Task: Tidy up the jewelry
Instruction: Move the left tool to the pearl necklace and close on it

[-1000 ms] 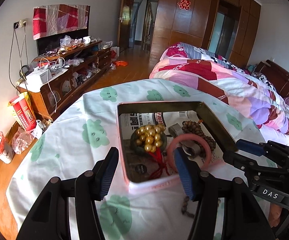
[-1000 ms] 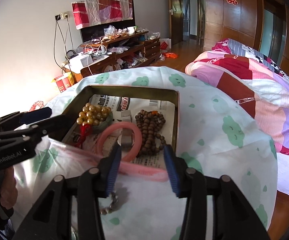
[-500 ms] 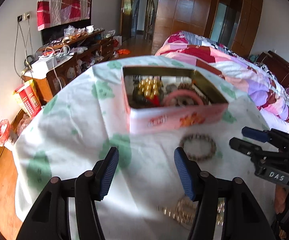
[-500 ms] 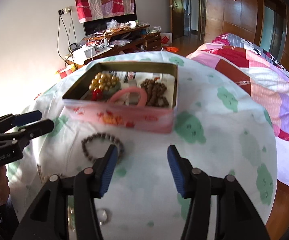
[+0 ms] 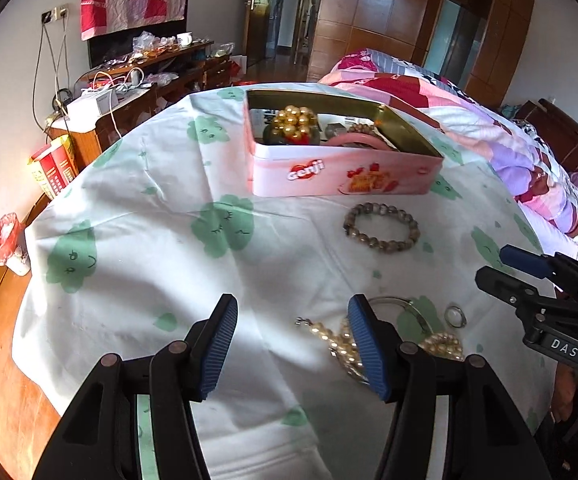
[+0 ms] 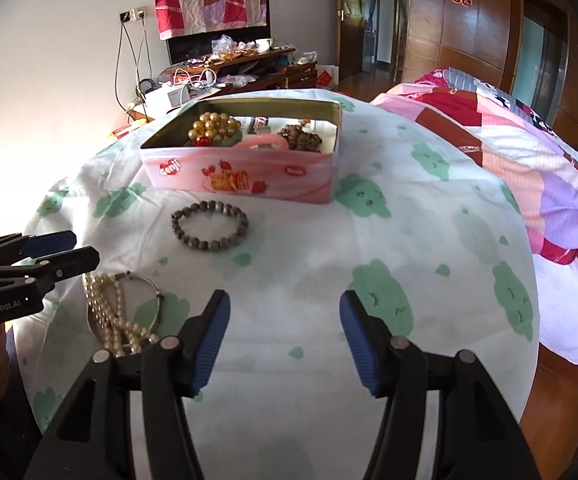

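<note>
Right now my left gripper [image 5: 291,342] hangs over the near edge of the cloth-covered table [image 5: 137,216] with its jaws partly apart and nothing between them. My right gripper [image 6: 285,338] is likewise empty over bare cloth; its jaws have just been opening and stand about as wide as the left's.

Toward the far edge sits the pink tin [image 6: 245,178], lid off, holding a cluster of gold beads [image 6: 211,128], a pink bangle [image 6: 263,143] and a heap of dark brown beads [image 6: 299,139]. Just in front of the tin, apart from it, a grey-brown bead bracelet [image 5: 381,227] lies flat on the cloth.

Nearer to me, by the near edge, a pearl necklace [image 6: 111,312] lies tangled over a thin metal bangle [image 6: 151,286]; the right finger [image 5: 363,344] of my left gripper partly hides it in the left wrist view. A small ring [image 5: 455,316] rests just beside that pile, on the side toward my right gripper.
</note>
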A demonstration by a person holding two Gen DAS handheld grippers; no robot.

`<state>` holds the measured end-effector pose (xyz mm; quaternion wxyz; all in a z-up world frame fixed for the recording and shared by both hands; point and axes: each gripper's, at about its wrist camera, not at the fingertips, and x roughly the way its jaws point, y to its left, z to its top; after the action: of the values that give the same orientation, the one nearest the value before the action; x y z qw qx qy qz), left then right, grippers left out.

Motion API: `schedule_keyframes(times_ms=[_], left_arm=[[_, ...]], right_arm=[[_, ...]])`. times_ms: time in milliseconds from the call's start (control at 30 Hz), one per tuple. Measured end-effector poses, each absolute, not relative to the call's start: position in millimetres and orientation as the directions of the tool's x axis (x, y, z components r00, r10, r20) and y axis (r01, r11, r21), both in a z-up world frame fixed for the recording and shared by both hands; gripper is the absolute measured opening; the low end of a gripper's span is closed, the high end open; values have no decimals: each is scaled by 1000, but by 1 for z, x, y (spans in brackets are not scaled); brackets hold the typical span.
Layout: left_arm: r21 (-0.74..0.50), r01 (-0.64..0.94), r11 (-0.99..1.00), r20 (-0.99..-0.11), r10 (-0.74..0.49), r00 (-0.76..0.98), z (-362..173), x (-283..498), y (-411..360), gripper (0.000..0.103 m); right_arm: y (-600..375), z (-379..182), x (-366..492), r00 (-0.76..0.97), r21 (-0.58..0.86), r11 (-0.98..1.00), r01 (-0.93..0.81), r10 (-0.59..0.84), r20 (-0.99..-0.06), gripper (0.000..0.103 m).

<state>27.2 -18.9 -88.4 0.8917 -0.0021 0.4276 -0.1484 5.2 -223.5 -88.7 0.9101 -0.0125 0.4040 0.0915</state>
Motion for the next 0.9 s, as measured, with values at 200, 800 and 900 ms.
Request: schedule_keyframes(times_ms=[200,800,900], left_arm=[[-135,285,949,-767,-282,576,-93,25,-24,58],[-270,383,883,-663,-459,591,-63,19,-24,5],[-276,395,876,-631,-475,614,-48,20,-22,5]], right_arm=[[-222,-90,3,666,36,984,-175,145,-732,60],[-222,-102,2,656,45,984,-170,147,-740,60],[-222,-103,3,654,46,984,-169,147,-742,60]])
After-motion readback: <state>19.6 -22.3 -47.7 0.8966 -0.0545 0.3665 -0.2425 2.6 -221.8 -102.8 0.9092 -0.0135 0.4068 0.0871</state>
